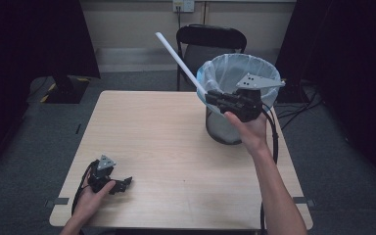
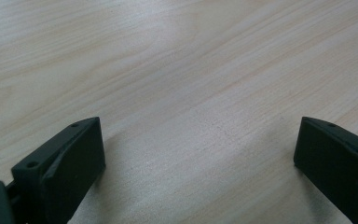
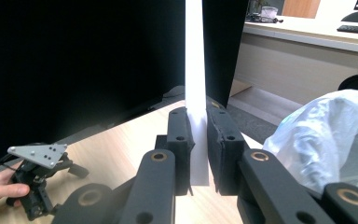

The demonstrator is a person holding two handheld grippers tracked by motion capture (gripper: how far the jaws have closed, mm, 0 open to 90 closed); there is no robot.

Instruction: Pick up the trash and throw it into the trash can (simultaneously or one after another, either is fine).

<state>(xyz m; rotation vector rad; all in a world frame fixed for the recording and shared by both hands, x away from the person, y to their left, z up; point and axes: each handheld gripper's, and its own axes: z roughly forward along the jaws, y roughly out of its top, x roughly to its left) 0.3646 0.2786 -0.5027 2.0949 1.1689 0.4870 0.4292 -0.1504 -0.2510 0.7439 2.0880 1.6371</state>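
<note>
Right claw is clamped on a long white strip near its lower end; it looks light, stiff, easily creased. Left claw is held open over the counter.

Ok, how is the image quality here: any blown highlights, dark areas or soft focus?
High view: dim, with black sides. Right gripper view: the white tube in the right hand-held gripper is overexposed, the left half is black. Left gripper view: evenly lit table, near jaws soft.
</note>
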